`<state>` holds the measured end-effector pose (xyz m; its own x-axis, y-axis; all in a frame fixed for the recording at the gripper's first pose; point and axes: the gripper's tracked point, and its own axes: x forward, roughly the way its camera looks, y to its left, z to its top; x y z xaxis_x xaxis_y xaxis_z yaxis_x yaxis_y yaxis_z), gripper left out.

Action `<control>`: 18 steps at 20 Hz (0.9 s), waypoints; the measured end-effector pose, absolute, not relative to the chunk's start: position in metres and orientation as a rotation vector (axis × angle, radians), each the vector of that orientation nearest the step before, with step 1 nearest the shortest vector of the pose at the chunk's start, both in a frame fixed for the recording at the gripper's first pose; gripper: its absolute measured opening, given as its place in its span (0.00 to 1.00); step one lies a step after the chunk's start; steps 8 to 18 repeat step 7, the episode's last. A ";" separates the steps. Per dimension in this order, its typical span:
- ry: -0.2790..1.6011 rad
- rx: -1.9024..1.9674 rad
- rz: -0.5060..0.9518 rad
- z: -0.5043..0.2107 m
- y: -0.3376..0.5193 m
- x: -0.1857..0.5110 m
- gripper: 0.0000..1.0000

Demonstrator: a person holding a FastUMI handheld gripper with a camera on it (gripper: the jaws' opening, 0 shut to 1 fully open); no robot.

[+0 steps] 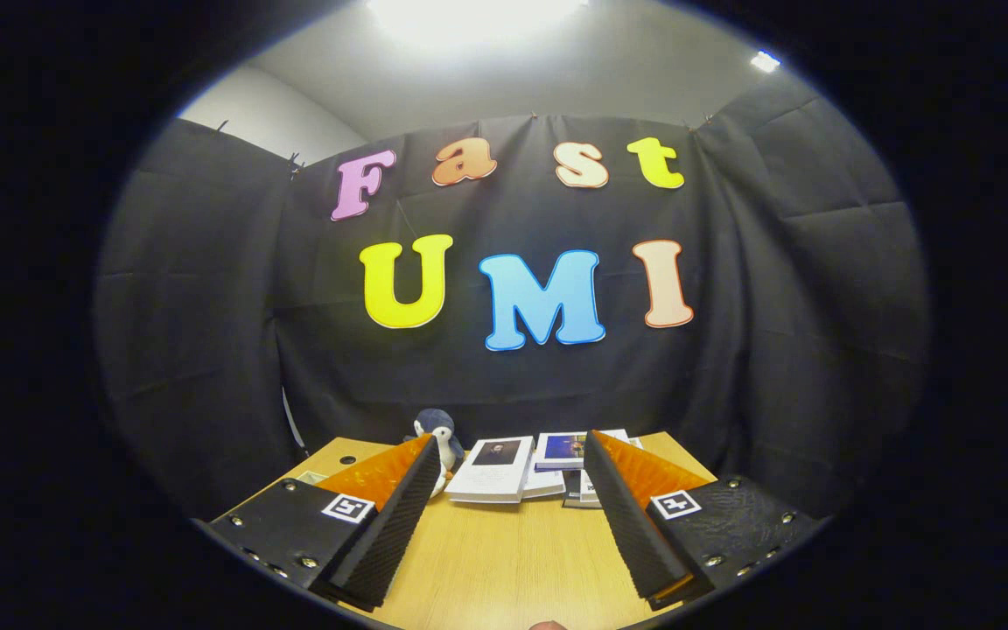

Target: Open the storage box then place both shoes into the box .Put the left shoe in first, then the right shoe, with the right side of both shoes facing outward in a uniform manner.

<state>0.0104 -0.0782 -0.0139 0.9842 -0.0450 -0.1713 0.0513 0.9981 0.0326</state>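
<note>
Your gripper (511,477) hovered with fingers (399,516) spread, pinching nothing, over bare bench (504,551). At twelve o'clock lay books (495,468), at eleven a toy penguin (441,437) (no shoes or storage box were visible), so progress couldn't be judged.

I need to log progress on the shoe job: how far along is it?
No telling from here. The tongs stand open and hold nothing, above the wooden table. Beyond them lie a few books and a plush penguin. With the box and shoes out of sight, this fits before the opening or after the packing.
</note>
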 end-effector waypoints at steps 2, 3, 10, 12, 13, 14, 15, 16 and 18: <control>0.159 0.039 -0.048 -0.013 -0.080 0.011 0.99; 0.149 0.035 -0.049 -0.012 -0.081 0.013 0.99; 0.104 -0.008 -0.062 -0.004 -0.084 0.014 0.99; 0.104 -0.008 -0.062 -0.004 -0.084 0.014 0.99; 0.104 -0.008 -0.062 -0.004 -0.084 0.014 0.99; 0.104 -0.008 -0.062 -0.004 -0.084 0.014 0.99; 0.104 -0.008 -0.062 -0.004 -0.084 0.014 0.99; 0.104 -0.008 -0.062 -0.004 -0.084 0.014 0.99; 0.104 -0.008 -0.062 -0.004 -0.084 0.014 0.99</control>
